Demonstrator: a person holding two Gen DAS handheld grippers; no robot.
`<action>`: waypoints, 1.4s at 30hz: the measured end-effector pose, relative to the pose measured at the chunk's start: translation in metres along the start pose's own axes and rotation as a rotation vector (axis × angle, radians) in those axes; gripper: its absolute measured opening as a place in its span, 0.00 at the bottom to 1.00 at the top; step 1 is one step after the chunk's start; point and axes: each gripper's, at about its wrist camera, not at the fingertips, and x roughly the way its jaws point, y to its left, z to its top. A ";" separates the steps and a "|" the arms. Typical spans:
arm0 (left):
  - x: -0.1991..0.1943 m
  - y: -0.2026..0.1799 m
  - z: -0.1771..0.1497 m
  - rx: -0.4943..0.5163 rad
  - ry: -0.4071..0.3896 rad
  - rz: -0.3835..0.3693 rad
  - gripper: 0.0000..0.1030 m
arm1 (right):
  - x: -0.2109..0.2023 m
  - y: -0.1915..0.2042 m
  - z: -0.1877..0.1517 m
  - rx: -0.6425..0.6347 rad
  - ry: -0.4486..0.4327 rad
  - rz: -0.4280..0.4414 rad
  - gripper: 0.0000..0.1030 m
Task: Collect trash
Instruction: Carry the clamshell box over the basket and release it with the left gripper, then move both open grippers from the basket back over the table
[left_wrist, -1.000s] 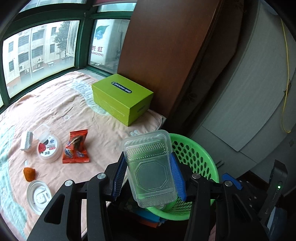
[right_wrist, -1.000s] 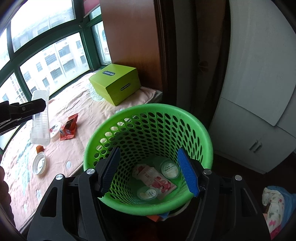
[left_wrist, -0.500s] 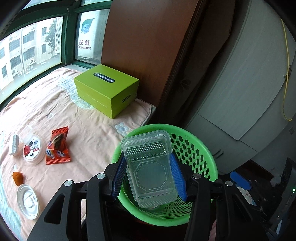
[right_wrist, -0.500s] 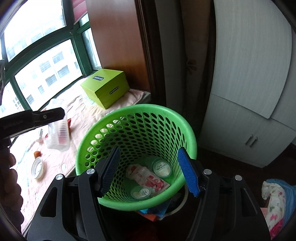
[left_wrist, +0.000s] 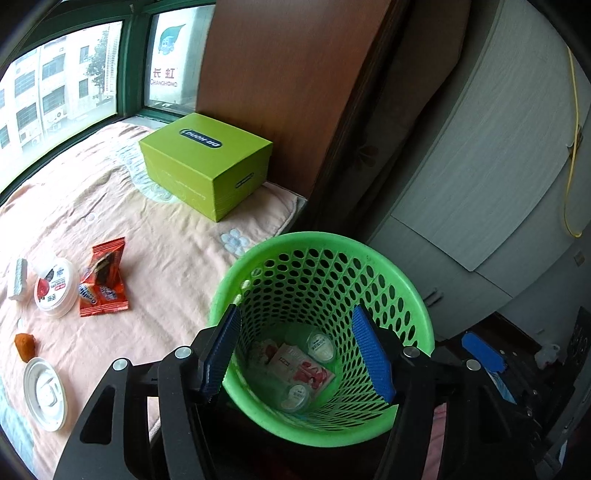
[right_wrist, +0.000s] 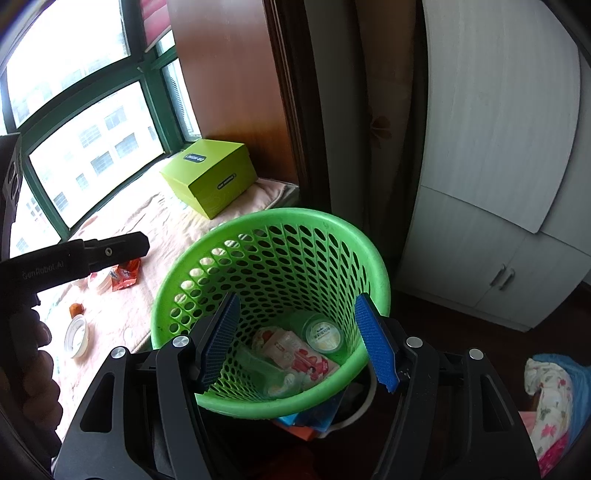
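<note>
A green mesh basket (left_wrist: 391, 266) stands by the bed; it also shows in the right wrist view (right_wrist: 332, 225). Inside lie snack wrappers (left_wrist: 303, 369), small round lids (left_wrist: 320, 345) and a clear plastic container (right_wrist: 258, 369). My left gripper (left_wrist: 299, 354) is open and empty over the basket. My right gripper (right_wrist: 299, 343) is open and empty, also over the basket. On the bed lie an orange snack wrapper (left_wrist: 103, 284), a white cup (left_wrist: 55, 288), a round white lid (left_wrist: 44, 393) and an orange scrap (left_wrist: 25, 346).
A lime-green box (left_wrist: 207, 162) sits at the far end of the bed by the window. A brown panel (left_wrist: 295, 74) and grey wardrobe doors (right_wrist: 498, 147) stand behind the basket. A floral cloth (right_wrist: 550, 391) lies on the floor at right.
My left gripper swung over the basket, opened, and the clear plastic container dropped into the basket. My right gripper stayed open above the basket.
</note>
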 end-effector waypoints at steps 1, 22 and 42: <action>-0.002 0.003 -0.001 -0.003 -0.004 0.007 0.62 | 0.000 0.002 0.000 -0.003 0.001 0.004 0.63; -0.063 0.119 -0.036 -0.136 -0.084 0.267 0.89 | 0.014 0.090 0.009 -0.180 0.003 0.168 0.76; -0.059 0.253 -0.115 -0.233 0.059 0.291 0.92 | 0.034 0.162 0.002 -0.290 0.056 0.251 0.80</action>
